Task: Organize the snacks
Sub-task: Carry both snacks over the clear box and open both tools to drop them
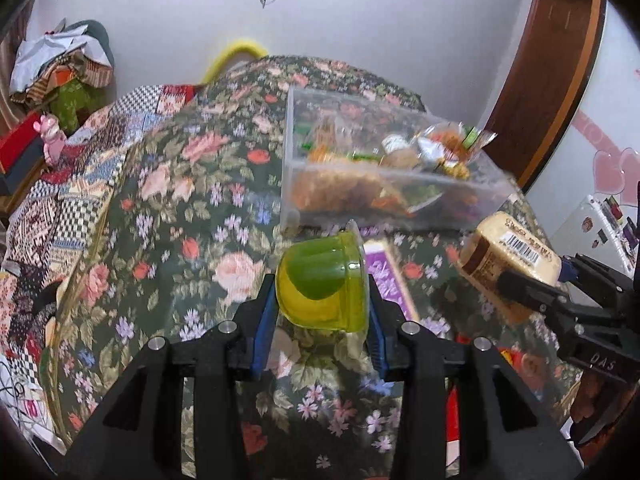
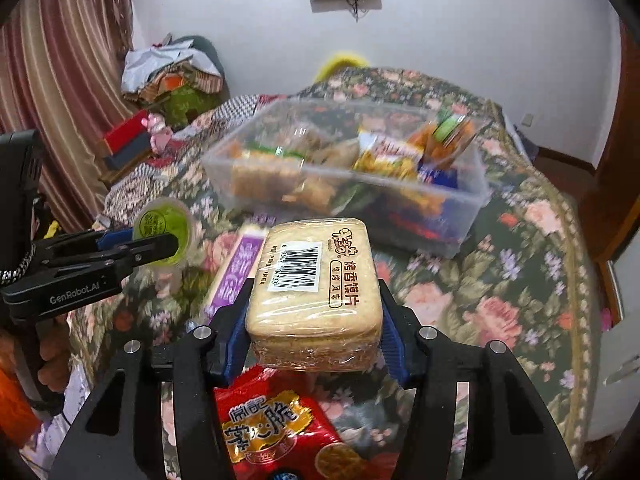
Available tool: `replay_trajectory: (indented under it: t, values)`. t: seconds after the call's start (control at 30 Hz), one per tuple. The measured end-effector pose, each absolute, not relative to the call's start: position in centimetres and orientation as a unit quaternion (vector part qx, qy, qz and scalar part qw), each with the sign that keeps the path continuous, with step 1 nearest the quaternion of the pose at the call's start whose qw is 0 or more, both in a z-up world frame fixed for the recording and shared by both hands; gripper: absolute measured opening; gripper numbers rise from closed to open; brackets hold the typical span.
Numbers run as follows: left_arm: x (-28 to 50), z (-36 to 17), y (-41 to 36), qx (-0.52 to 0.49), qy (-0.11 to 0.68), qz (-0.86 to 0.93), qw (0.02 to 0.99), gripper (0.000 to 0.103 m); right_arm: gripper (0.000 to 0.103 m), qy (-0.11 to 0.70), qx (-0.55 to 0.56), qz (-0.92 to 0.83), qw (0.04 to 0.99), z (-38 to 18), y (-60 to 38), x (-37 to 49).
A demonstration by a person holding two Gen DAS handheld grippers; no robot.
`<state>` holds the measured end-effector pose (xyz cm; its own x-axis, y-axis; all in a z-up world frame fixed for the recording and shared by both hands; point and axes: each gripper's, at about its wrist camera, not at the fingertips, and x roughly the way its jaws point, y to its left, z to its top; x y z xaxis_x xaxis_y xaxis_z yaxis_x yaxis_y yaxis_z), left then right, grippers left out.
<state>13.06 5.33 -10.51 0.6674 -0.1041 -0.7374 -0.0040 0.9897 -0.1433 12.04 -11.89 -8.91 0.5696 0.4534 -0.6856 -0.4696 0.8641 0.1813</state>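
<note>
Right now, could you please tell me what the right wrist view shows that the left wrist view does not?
Only the right wrist view shows the red snack bag lying below the right tongs, the striped curtain, and the printed top of the wrapped biscuit pack. Only the left wrist view shows the wooden door frame and the green jelly cup from the side, clamped in the left tongs. Both show the clear snack bin, the purple packet and the floral cloth.

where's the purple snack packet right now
The flat purple snack packet lies on the floral tablecloth, in front of the clear plastic bin, between the two raised grippers in both views.
</note>
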Motion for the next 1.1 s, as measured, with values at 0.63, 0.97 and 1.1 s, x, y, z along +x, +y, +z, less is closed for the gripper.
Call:
replay_trajectory:
  t: [0.63, 0.97, 1.1]
  values:
    - [17.6, -3.3, 4.5, -0.05, 0.329, -0.035, 0.942, 0.04, 0.052, 0.286, 0.034, 0.257, 0.923, -2.4, -12.7, 15.8]
    - [21.4, -3.6, 4.0, -0.04, 0.332, -0.038, 0.942, 0.04, 0.052, 0.282, 0.031, 0.257, 0.924, -2.1, -10.8, 19.6]
    - [23.3, -5.0, 3.8, -0.04, 0.349, -0.04, 0.936, 0.04, 0.052, 0.3, 0.028, 0.257, 0.918, -2.9, -10.1, 21.6]
